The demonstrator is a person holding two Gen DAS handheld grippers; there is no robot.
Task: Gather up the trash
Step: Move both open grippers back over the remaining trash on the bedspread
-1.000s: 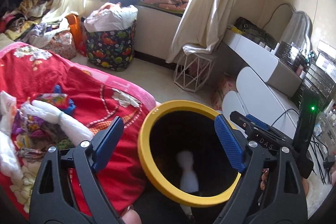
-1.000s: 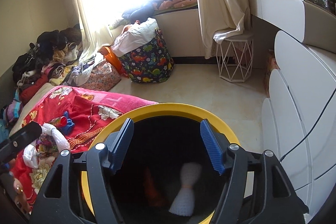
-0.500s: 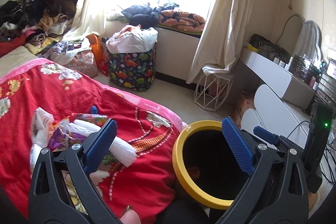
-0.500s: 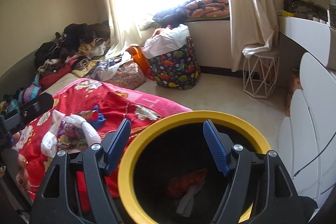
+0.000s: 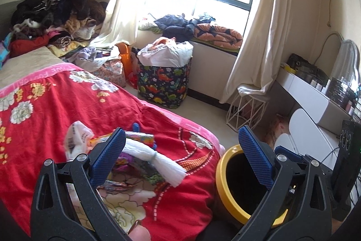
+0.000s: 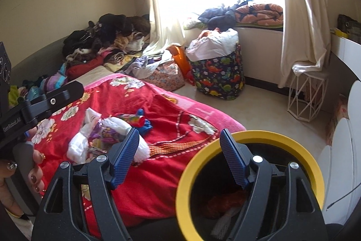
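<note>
Trash pile (image 5: 126,162) on red blanket (image 5: 56,128): lower left of frame, long axis slanting toward lower right; left gripper (image 5: 180,157) nearer, fingers spread, empty; right gripper (image 6: 178,157) fingers apart, just been opening, empty, beside yellow bin (image 6: 225,143).

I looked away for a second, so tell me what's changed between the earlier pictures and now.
Both grippers swung from over the yellow-rimmed bin toward the trash pile on the red blanket. The left gripper and right gripper have just been opening, nothing between them. The trash in the bin and the pile stayed put.
</note>
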